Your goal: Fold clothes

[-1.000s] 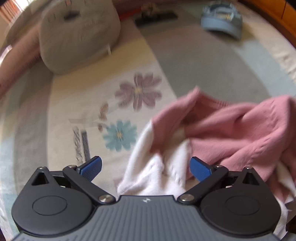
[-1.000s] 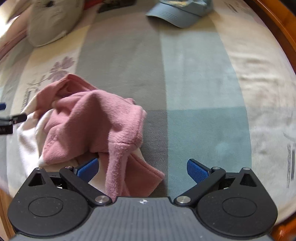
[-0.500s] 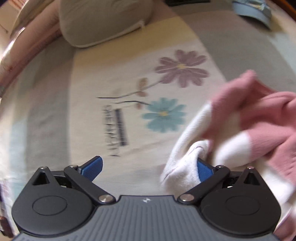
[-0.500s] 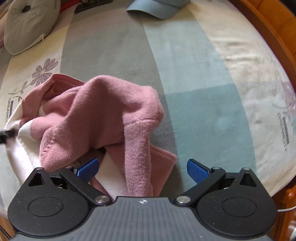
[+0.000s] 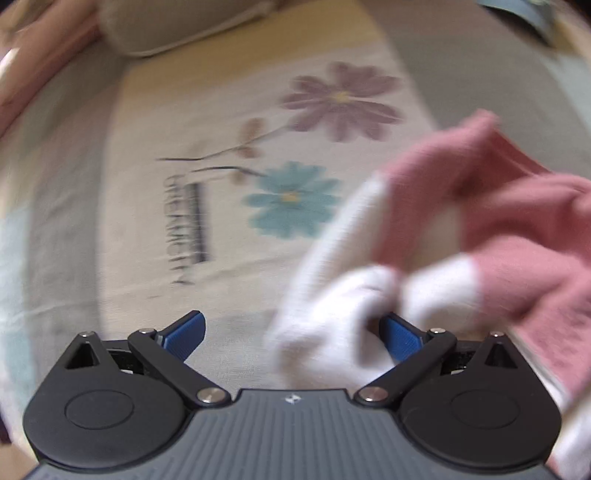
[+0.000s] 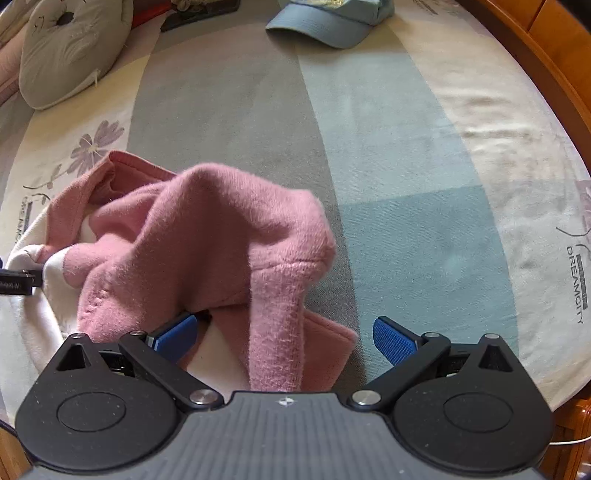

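A crumpled pink and white fleece garment (image 6: 221,229) lies on the bed. In the left wrist view, which is blurred, the garment (image 5: 517,240) fills the right side. Its white edge (image 5: 332,317) bulges between the fingers of my left gripper (image 5: 291,336), close to the right pad; the gripper is open. My right gripper (image 6: 284,338) is open too, low over the garment's near side. A pink sleeve (image 6: 277,314) lies between its fingers, and the left pad is tucked under a pink fold. At the left edge of the right wrist view, one finger (image 6: 18,282) of the left gripper touches the white edge.
The striped bedspread (image 6: 388,147) carries flower prints (image 5: 340,99). A grey cushion (image 6: 66,48) sits at the back left, a blue cap (image 6: 325,22) at the back, a dark flat object (image 6: 199,14) between them. A wooden bed frame (image 6: 546,62) runs along the right.
The left gripper has swung left and closed in on the garment's white edge, which now sits between its fingers. The right gripper has moved in closer over the pink sleeve. Both stay open.
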Motion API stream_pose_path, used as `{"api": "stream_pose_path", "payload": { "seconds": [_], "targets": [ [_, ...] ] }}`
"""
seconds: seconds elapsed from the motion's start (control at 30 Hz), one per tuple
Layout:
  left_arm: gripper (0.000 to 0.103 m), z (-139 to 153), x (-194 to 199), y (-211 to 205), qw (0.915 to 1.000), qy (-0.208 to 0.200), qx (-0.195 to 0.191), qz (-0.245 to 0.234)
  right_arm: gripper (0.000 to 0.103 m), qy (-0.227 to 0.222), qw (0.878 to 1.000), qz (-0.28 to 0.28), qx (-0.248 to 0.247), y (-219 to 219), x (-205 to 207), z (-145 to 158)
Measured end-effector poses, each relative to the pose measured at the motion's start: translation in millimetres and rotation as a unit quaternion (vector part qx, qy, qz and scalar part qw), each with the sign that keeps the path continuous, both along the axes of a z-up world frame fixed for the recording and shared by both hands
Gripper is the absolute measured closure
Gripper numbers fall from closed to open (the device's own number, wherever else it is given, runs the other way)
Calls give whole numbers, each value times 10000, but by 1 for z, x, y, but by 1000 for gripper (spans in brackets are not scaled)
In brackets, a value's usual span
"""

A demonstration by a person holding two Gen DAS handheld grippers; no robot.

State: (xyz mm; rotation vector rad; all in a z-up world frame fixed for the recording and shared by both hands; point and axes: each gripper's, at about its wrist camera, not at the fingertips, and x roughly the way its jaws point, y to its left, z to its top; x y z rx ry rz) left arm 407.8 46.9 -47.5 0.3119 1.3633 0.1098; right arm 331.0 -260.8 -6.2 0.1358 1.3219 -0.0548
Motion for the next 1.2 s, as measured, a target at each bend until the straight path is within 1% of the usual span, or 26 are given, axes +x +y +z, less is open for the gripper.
{"api": "stream_pose_path", "payload": {
  "seconds": [0.1,0.27,0.3,0.33,0.37,0.4,0.43,0.47,0.53,0.6,0.67,0.73,0.83,0.87,0.93,1.1,1.2],
  "targets": [
    [1,12,0,15,9991,-282,309,100,0,-65,9999,10,-118,-2,-2,-2],
    [1,22,-6,29,9988,-359,323,-88,0,-274,9994,-61,-209,-11,-7,0],
    [1,22,-6,32,9989,-363,293,-72,0,-278,9994,-58,-213,-13,-7,-1],
    [2,21,-3,34,9992,-350,178,30,0,-260,9994,-44,-204,-14,-6,-3],
    [2,20,0,37,9994,-330,19,129,0,-264,9996,-14,-134,-15,-5,-4],
    [3,20,3,38,9991,-302,-218,191,0,-280,9996,25,-26,-16,-4,-5],
    [4,22,3,37,9987,-298,-380,174,0,-287,9996,70,48,-16,-3,-7],
    [4,24,3,35,9986,-317,-424,90,0,-289,9995,118,102,-15,-2,-8],
    [6,27,1,26,9983,-361,-404,-196,0,-301,9994,177,15,-11,-1,-11],
    [5,29,0,12,9969,-428,-279,-594,0,-328,9992,202,-95,-7,0,-13],
    [5,26,1,-5,9931,-356,-231,-1096,0,-346,9993,131,-76,-6,-1,-15],
    [4,19,1,-24,9864,-321,-93,-1609,0,-353,9994,55,-41,-6,0,-16],
    [5,5,5,-49,9737,-406,443,-2198,0,-384,9992,5,-76,-6,2,-16],
    [5,2,8,-56,9696,-433,562,-2342,0,-404,9991,3,-111,-6,2,-16],
    [4,0,19,-64,9677,-443,487,-2434,0,-453,9988,-4,-169,-6,2,-15],
    [4,-9,33,-63,9691,-353,754,-2323,0,-450,9988,-122,-140,-6,4,-18],
    [0,-14,42,-62,9695,-299,913,-2255,0,-420,9989,-201,-112,-7,5,-21]
  ]
}}
